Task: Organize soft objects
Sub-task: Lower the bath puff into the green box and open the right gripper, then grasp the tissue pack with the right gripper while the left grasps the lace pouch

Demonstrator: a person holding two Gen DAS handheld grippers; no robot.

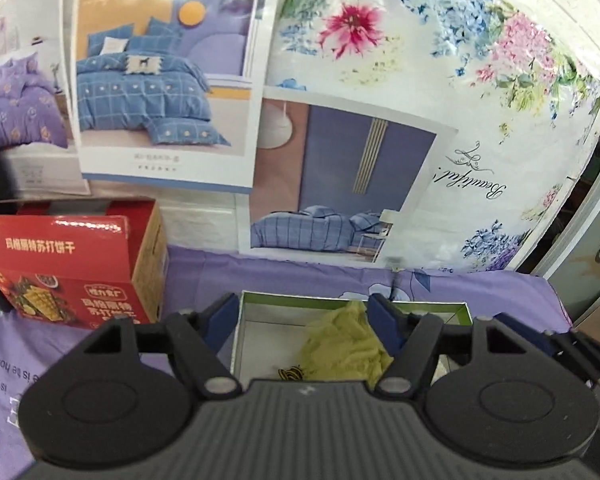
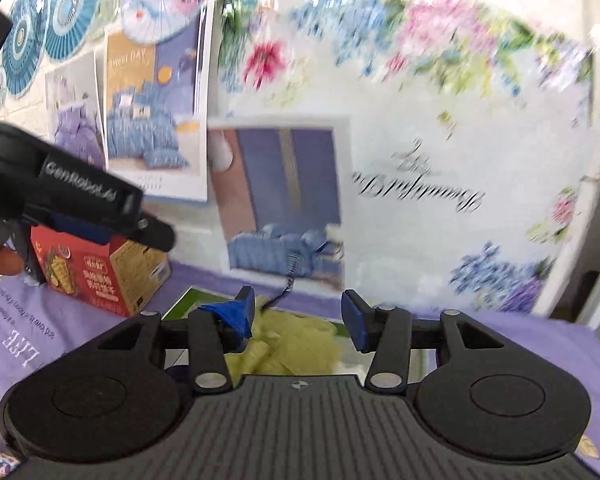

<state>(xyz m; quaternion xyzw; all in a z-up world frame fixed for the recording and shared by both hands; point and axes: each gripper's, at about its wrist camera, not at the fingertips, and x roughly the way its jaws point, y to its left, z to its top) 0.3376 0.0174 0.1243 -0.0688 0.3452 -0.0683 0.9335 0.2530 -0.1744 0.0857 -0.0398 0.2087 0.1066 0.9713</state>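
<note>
A yellow-green fluffy soft object lies in the right part of a shallow box with a green rim and a white inside. A small black-and-yellow striped piece sits beside it. My left gripper is open just above the box's near side, with nothing between its fingers. In the right wrist view, my right gripper is open above the same soft object, whose thin dark cord trails toward the wall. The box rim shows at the left. The left gripper's body hangs at the upper left.
A red biscuit carton stands left of the box on the purple printed cloth. Behind them is a packaged floral quilt and bedding posters. A person's hand shows at the far left.
</note>
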